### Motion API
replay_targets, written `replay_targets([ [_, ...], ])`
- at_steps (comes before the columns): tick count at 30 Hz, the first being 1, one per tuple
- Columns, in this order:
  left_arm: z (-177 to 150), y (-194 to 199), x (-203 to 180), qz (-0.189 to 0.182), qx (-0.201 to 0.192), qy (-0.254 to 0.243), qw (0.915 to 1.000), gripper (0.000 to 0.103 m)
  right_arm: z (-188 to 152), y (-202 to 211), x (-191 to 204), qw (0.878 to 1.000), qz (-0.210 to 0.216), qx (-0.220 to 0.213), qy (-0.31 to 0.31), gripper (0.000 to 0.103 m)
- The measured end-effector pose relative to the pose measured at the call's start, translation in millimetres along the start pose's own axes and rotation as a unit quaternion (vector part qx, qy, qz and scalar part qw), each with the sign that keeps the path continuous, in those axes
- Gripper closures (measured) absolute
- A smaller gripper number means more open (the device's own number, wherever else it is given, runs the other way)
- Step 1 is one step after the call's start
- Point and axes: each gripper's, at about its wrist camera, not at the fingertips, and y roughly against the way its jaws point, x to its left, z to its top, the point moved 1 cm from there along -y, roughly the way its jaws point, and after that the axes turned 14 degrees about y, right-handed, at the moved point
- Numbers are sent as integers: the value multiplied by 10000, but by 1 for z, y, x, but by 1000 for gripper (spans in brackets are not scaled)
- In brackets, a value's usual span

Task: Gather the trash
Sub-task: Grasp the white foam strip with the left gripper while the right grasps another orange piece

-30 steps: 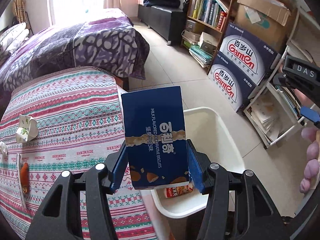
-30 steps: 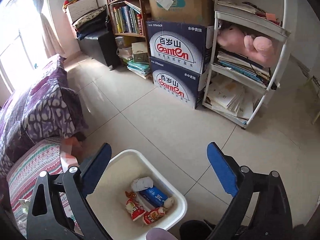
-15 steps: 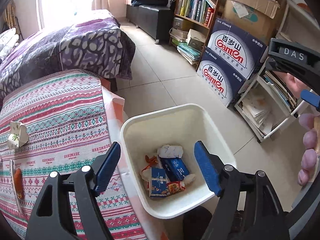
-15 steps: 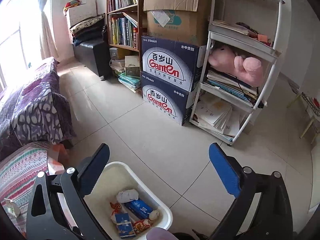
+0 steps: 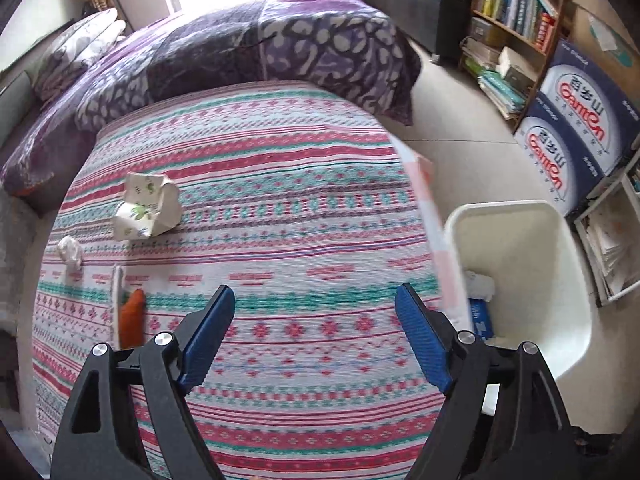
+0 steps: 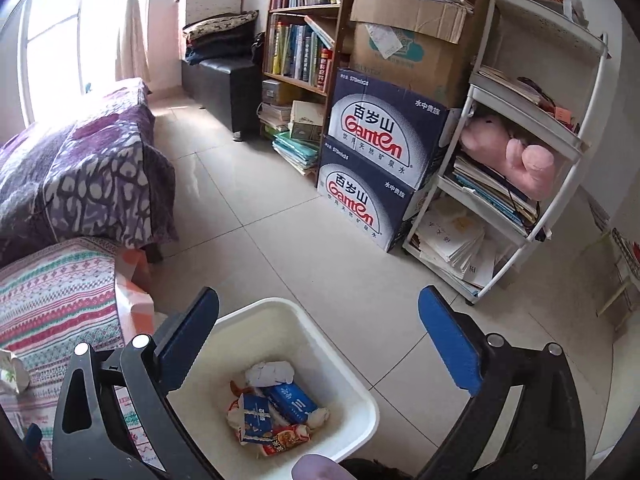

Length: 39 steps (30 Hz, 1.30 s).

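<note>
Home bedroom: bed [image 5: 248, 52], bookshelf [image 6: 300, 40].

Daylight pours through the window [image 6: 48, 52] at the left, washing out the pale tiled floor [image 6: 280, 220]. A purple patterned bedspread [image 5: 248, 52] lies by it. A wooden bookshelf [image 6: 304, 32], stacked cartons [image 6: 384, 160] and a white shelving rack [image 6: 532, 152] line the far wall.

Left gripper [image 5: 314, 342]: jaws just opened, now empty, swung from over the bin [image 5: 560, 248] to the striped cloth [image 5: 280, 208].
Blue box [image 6: 256, 416]: now inside the bin.
</note>
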Motion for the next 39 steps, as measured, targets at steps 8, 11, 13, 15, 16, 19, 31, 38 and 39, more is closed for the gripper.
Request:
replay_targets([
  [8,35,-43,115,1162,53,892,9892,23,-5,8,64,9973,352,119,627,7],
  [11,38,-60,158,1328,277,1278,9825,23,-7,13,90,9946,421,103,943,7],
  [13,36,-69,181,1352,472,1527,9778,23,-8,17,107,9924,499,89,1120,7],
  [15,31,-76,205,1230,678,1820,9732,23,-10,21,122,9907,589,95,1225,7],
  [16,28,-77,214,1158,713,1925,9718,24,-10,23,129,9899,636,102,1261,7],
  [19,18,-81,233,1150,931,1884,9709,32,-14,26,151,9869,806,147,1389,7],
  [31,-15,-51,260,637,1240,1525,9784,92,-59,34,248,9552,1859,762,2175,7],
  [38,9,24,294,601,190,1916,9794,93,-95,55,306,9197,2876,1072,2449,9],
  [39,14,39,295,548,-6,1940,9795,93,-99,61,314,9158,2998,1077,2445,9],
])
